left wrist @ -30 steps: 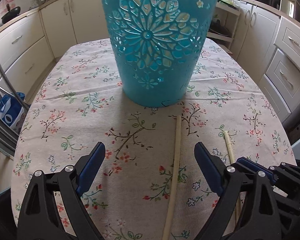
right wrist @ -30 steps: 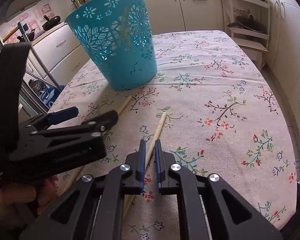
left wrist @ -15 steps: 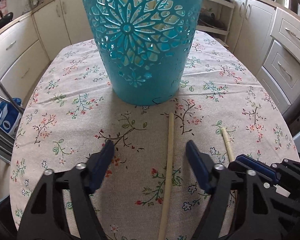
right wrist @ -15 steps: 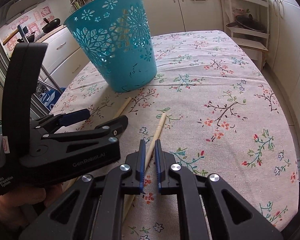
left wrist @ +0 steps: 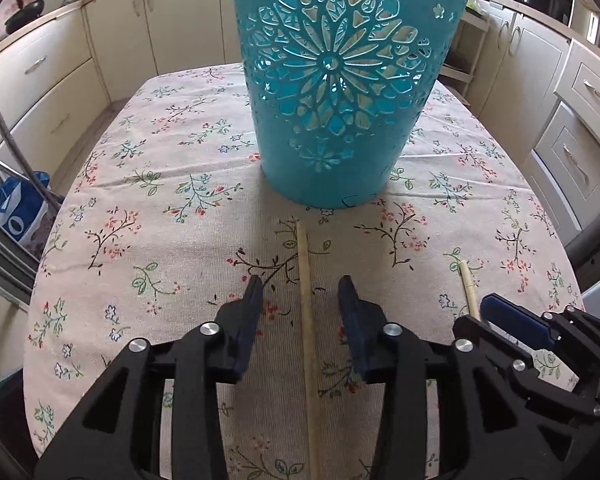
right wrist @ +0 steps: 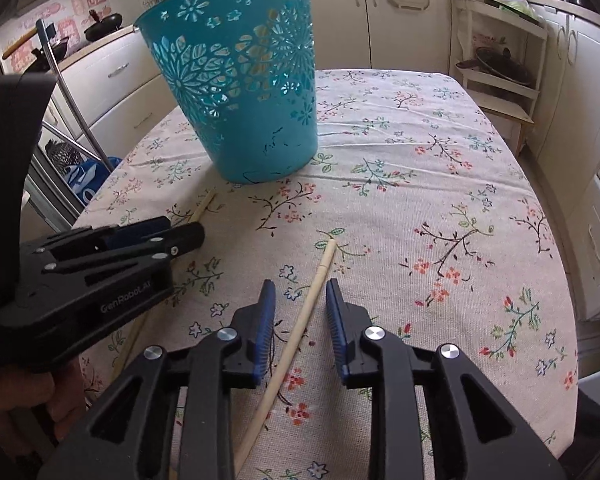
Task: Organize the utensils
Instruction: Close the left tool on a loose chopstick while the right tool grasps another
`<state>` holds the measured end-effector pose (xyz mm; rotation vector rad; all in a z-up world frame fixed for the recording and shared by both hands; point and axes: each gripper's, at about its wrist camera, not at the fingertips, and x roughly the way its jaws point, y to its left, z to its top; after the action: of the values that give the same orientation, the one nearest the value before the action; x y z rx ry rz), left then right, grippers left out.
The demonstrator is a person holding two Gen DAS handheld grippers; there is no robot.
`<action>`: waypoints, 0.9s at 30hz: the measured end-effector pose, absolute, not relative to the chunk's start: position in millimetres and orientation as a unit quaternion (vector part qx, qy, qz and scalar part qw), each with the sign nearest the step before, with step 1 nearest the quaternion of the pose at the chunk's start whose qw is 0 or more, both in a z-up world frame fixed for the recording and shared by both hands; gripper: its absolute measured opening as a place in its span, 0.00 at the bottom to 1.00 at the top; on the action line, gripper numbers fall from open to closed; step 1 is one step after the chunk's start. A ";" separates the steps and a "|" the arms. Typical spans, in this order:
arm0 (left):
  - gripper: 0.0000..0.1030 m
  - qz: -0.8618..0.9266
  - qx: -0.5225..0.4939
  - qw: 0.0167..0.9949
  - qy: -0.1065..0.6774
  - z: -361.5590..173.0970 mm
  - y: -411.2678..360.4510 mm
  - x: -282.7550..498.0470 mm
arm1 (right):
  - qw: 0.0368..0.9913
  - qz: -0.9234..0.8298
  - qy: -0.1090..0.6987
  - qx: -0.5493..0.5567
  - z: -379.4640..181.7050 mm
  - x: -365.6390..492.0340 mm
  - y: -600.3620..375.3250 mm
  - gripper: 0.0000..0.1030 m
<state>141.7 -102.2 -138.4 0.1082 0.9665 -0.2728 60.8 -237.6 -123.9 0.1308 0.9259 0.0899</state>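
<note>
A teal cut-out basket [left wrist: 340, 92] stands upright on the floral tablecloth; it also shows in the right wrist view [right wrist: 243, 84]. Two wooden chopsticks lie flat in front of it. My left gripper [left wrist: 302, 292] is open, its jaws on either side of the left chopstick [left wrist: 306, 312] without touching it. My right gripper [right wrist: 300, 296] is open around the right chopstick [right wrist: 300, 332], which also shows in the left wrist view [left wrist: 468, 286]. The left chopstick's far end shows in the right wrist view [right wrist: 203, 208], the rest hidden behind the left gripper body.
The table [right wrist: 460, 184] is oval and its edge drops away close on the right. Cream kitchen cabinets [left wrist: 59, 72] surround it. A small shelf with pans [right wrist: 500, 60] stands at the back right. A blue bag [left wrist: 15, 208] lies on the floor at the left.
My left gripper's jaws have narrowed and centred over the left chopstick. My right gripper has opened from shut and now straddles the right chopstick.
</note>
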 end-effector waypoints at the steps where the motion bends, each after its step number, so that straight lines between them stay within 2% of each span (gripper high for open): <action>1: 0.38 -0.131 0.057 0.875 0.463 -138.9 -104.2 143.6 | 0.892 0.043 0.447 0.057 -123.9 61.4 -236.9 0.24; 8: 0.41 -0.140 0.079 0.871 0.464 -139.7 -111.9 150.2 | 0.887 0.049 0.457 0.049 -123.9 64.5 -243.6 0.09; 11: 0.05 -0.163 0.084 0.868 0.462 -138.8 -114.5 152.2 | 0.885 0.051 0.460 0.054 -123.5 63.6 -245.4 0.07; 19: 0.04 -0.191 0.008 0.874 0.446 -114.9 -88.4 146.7 | 0.888 0.051 0.454 0.050 -125.6 61.1 -243.3 0.07; 23: 0.04 -0.220 -0.055 0.898 0.376 -68.5 -64.7 134.1 | 0.889 0.050 0.451 0.061 -126.6 60.0 -245.6 0.07; 27: 0.04 -0.233 -0.115 0.929 0.263 -11.2 -46.8 125.6 | 0.892 0.052 0.444 0.073 -127.8 57.8 -247.6 0.08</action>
<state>125.6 -46.8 -11.2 -0.2366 0.5396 -0.4782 57.8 -247.6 -127.8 0.1505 0.9207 0.1069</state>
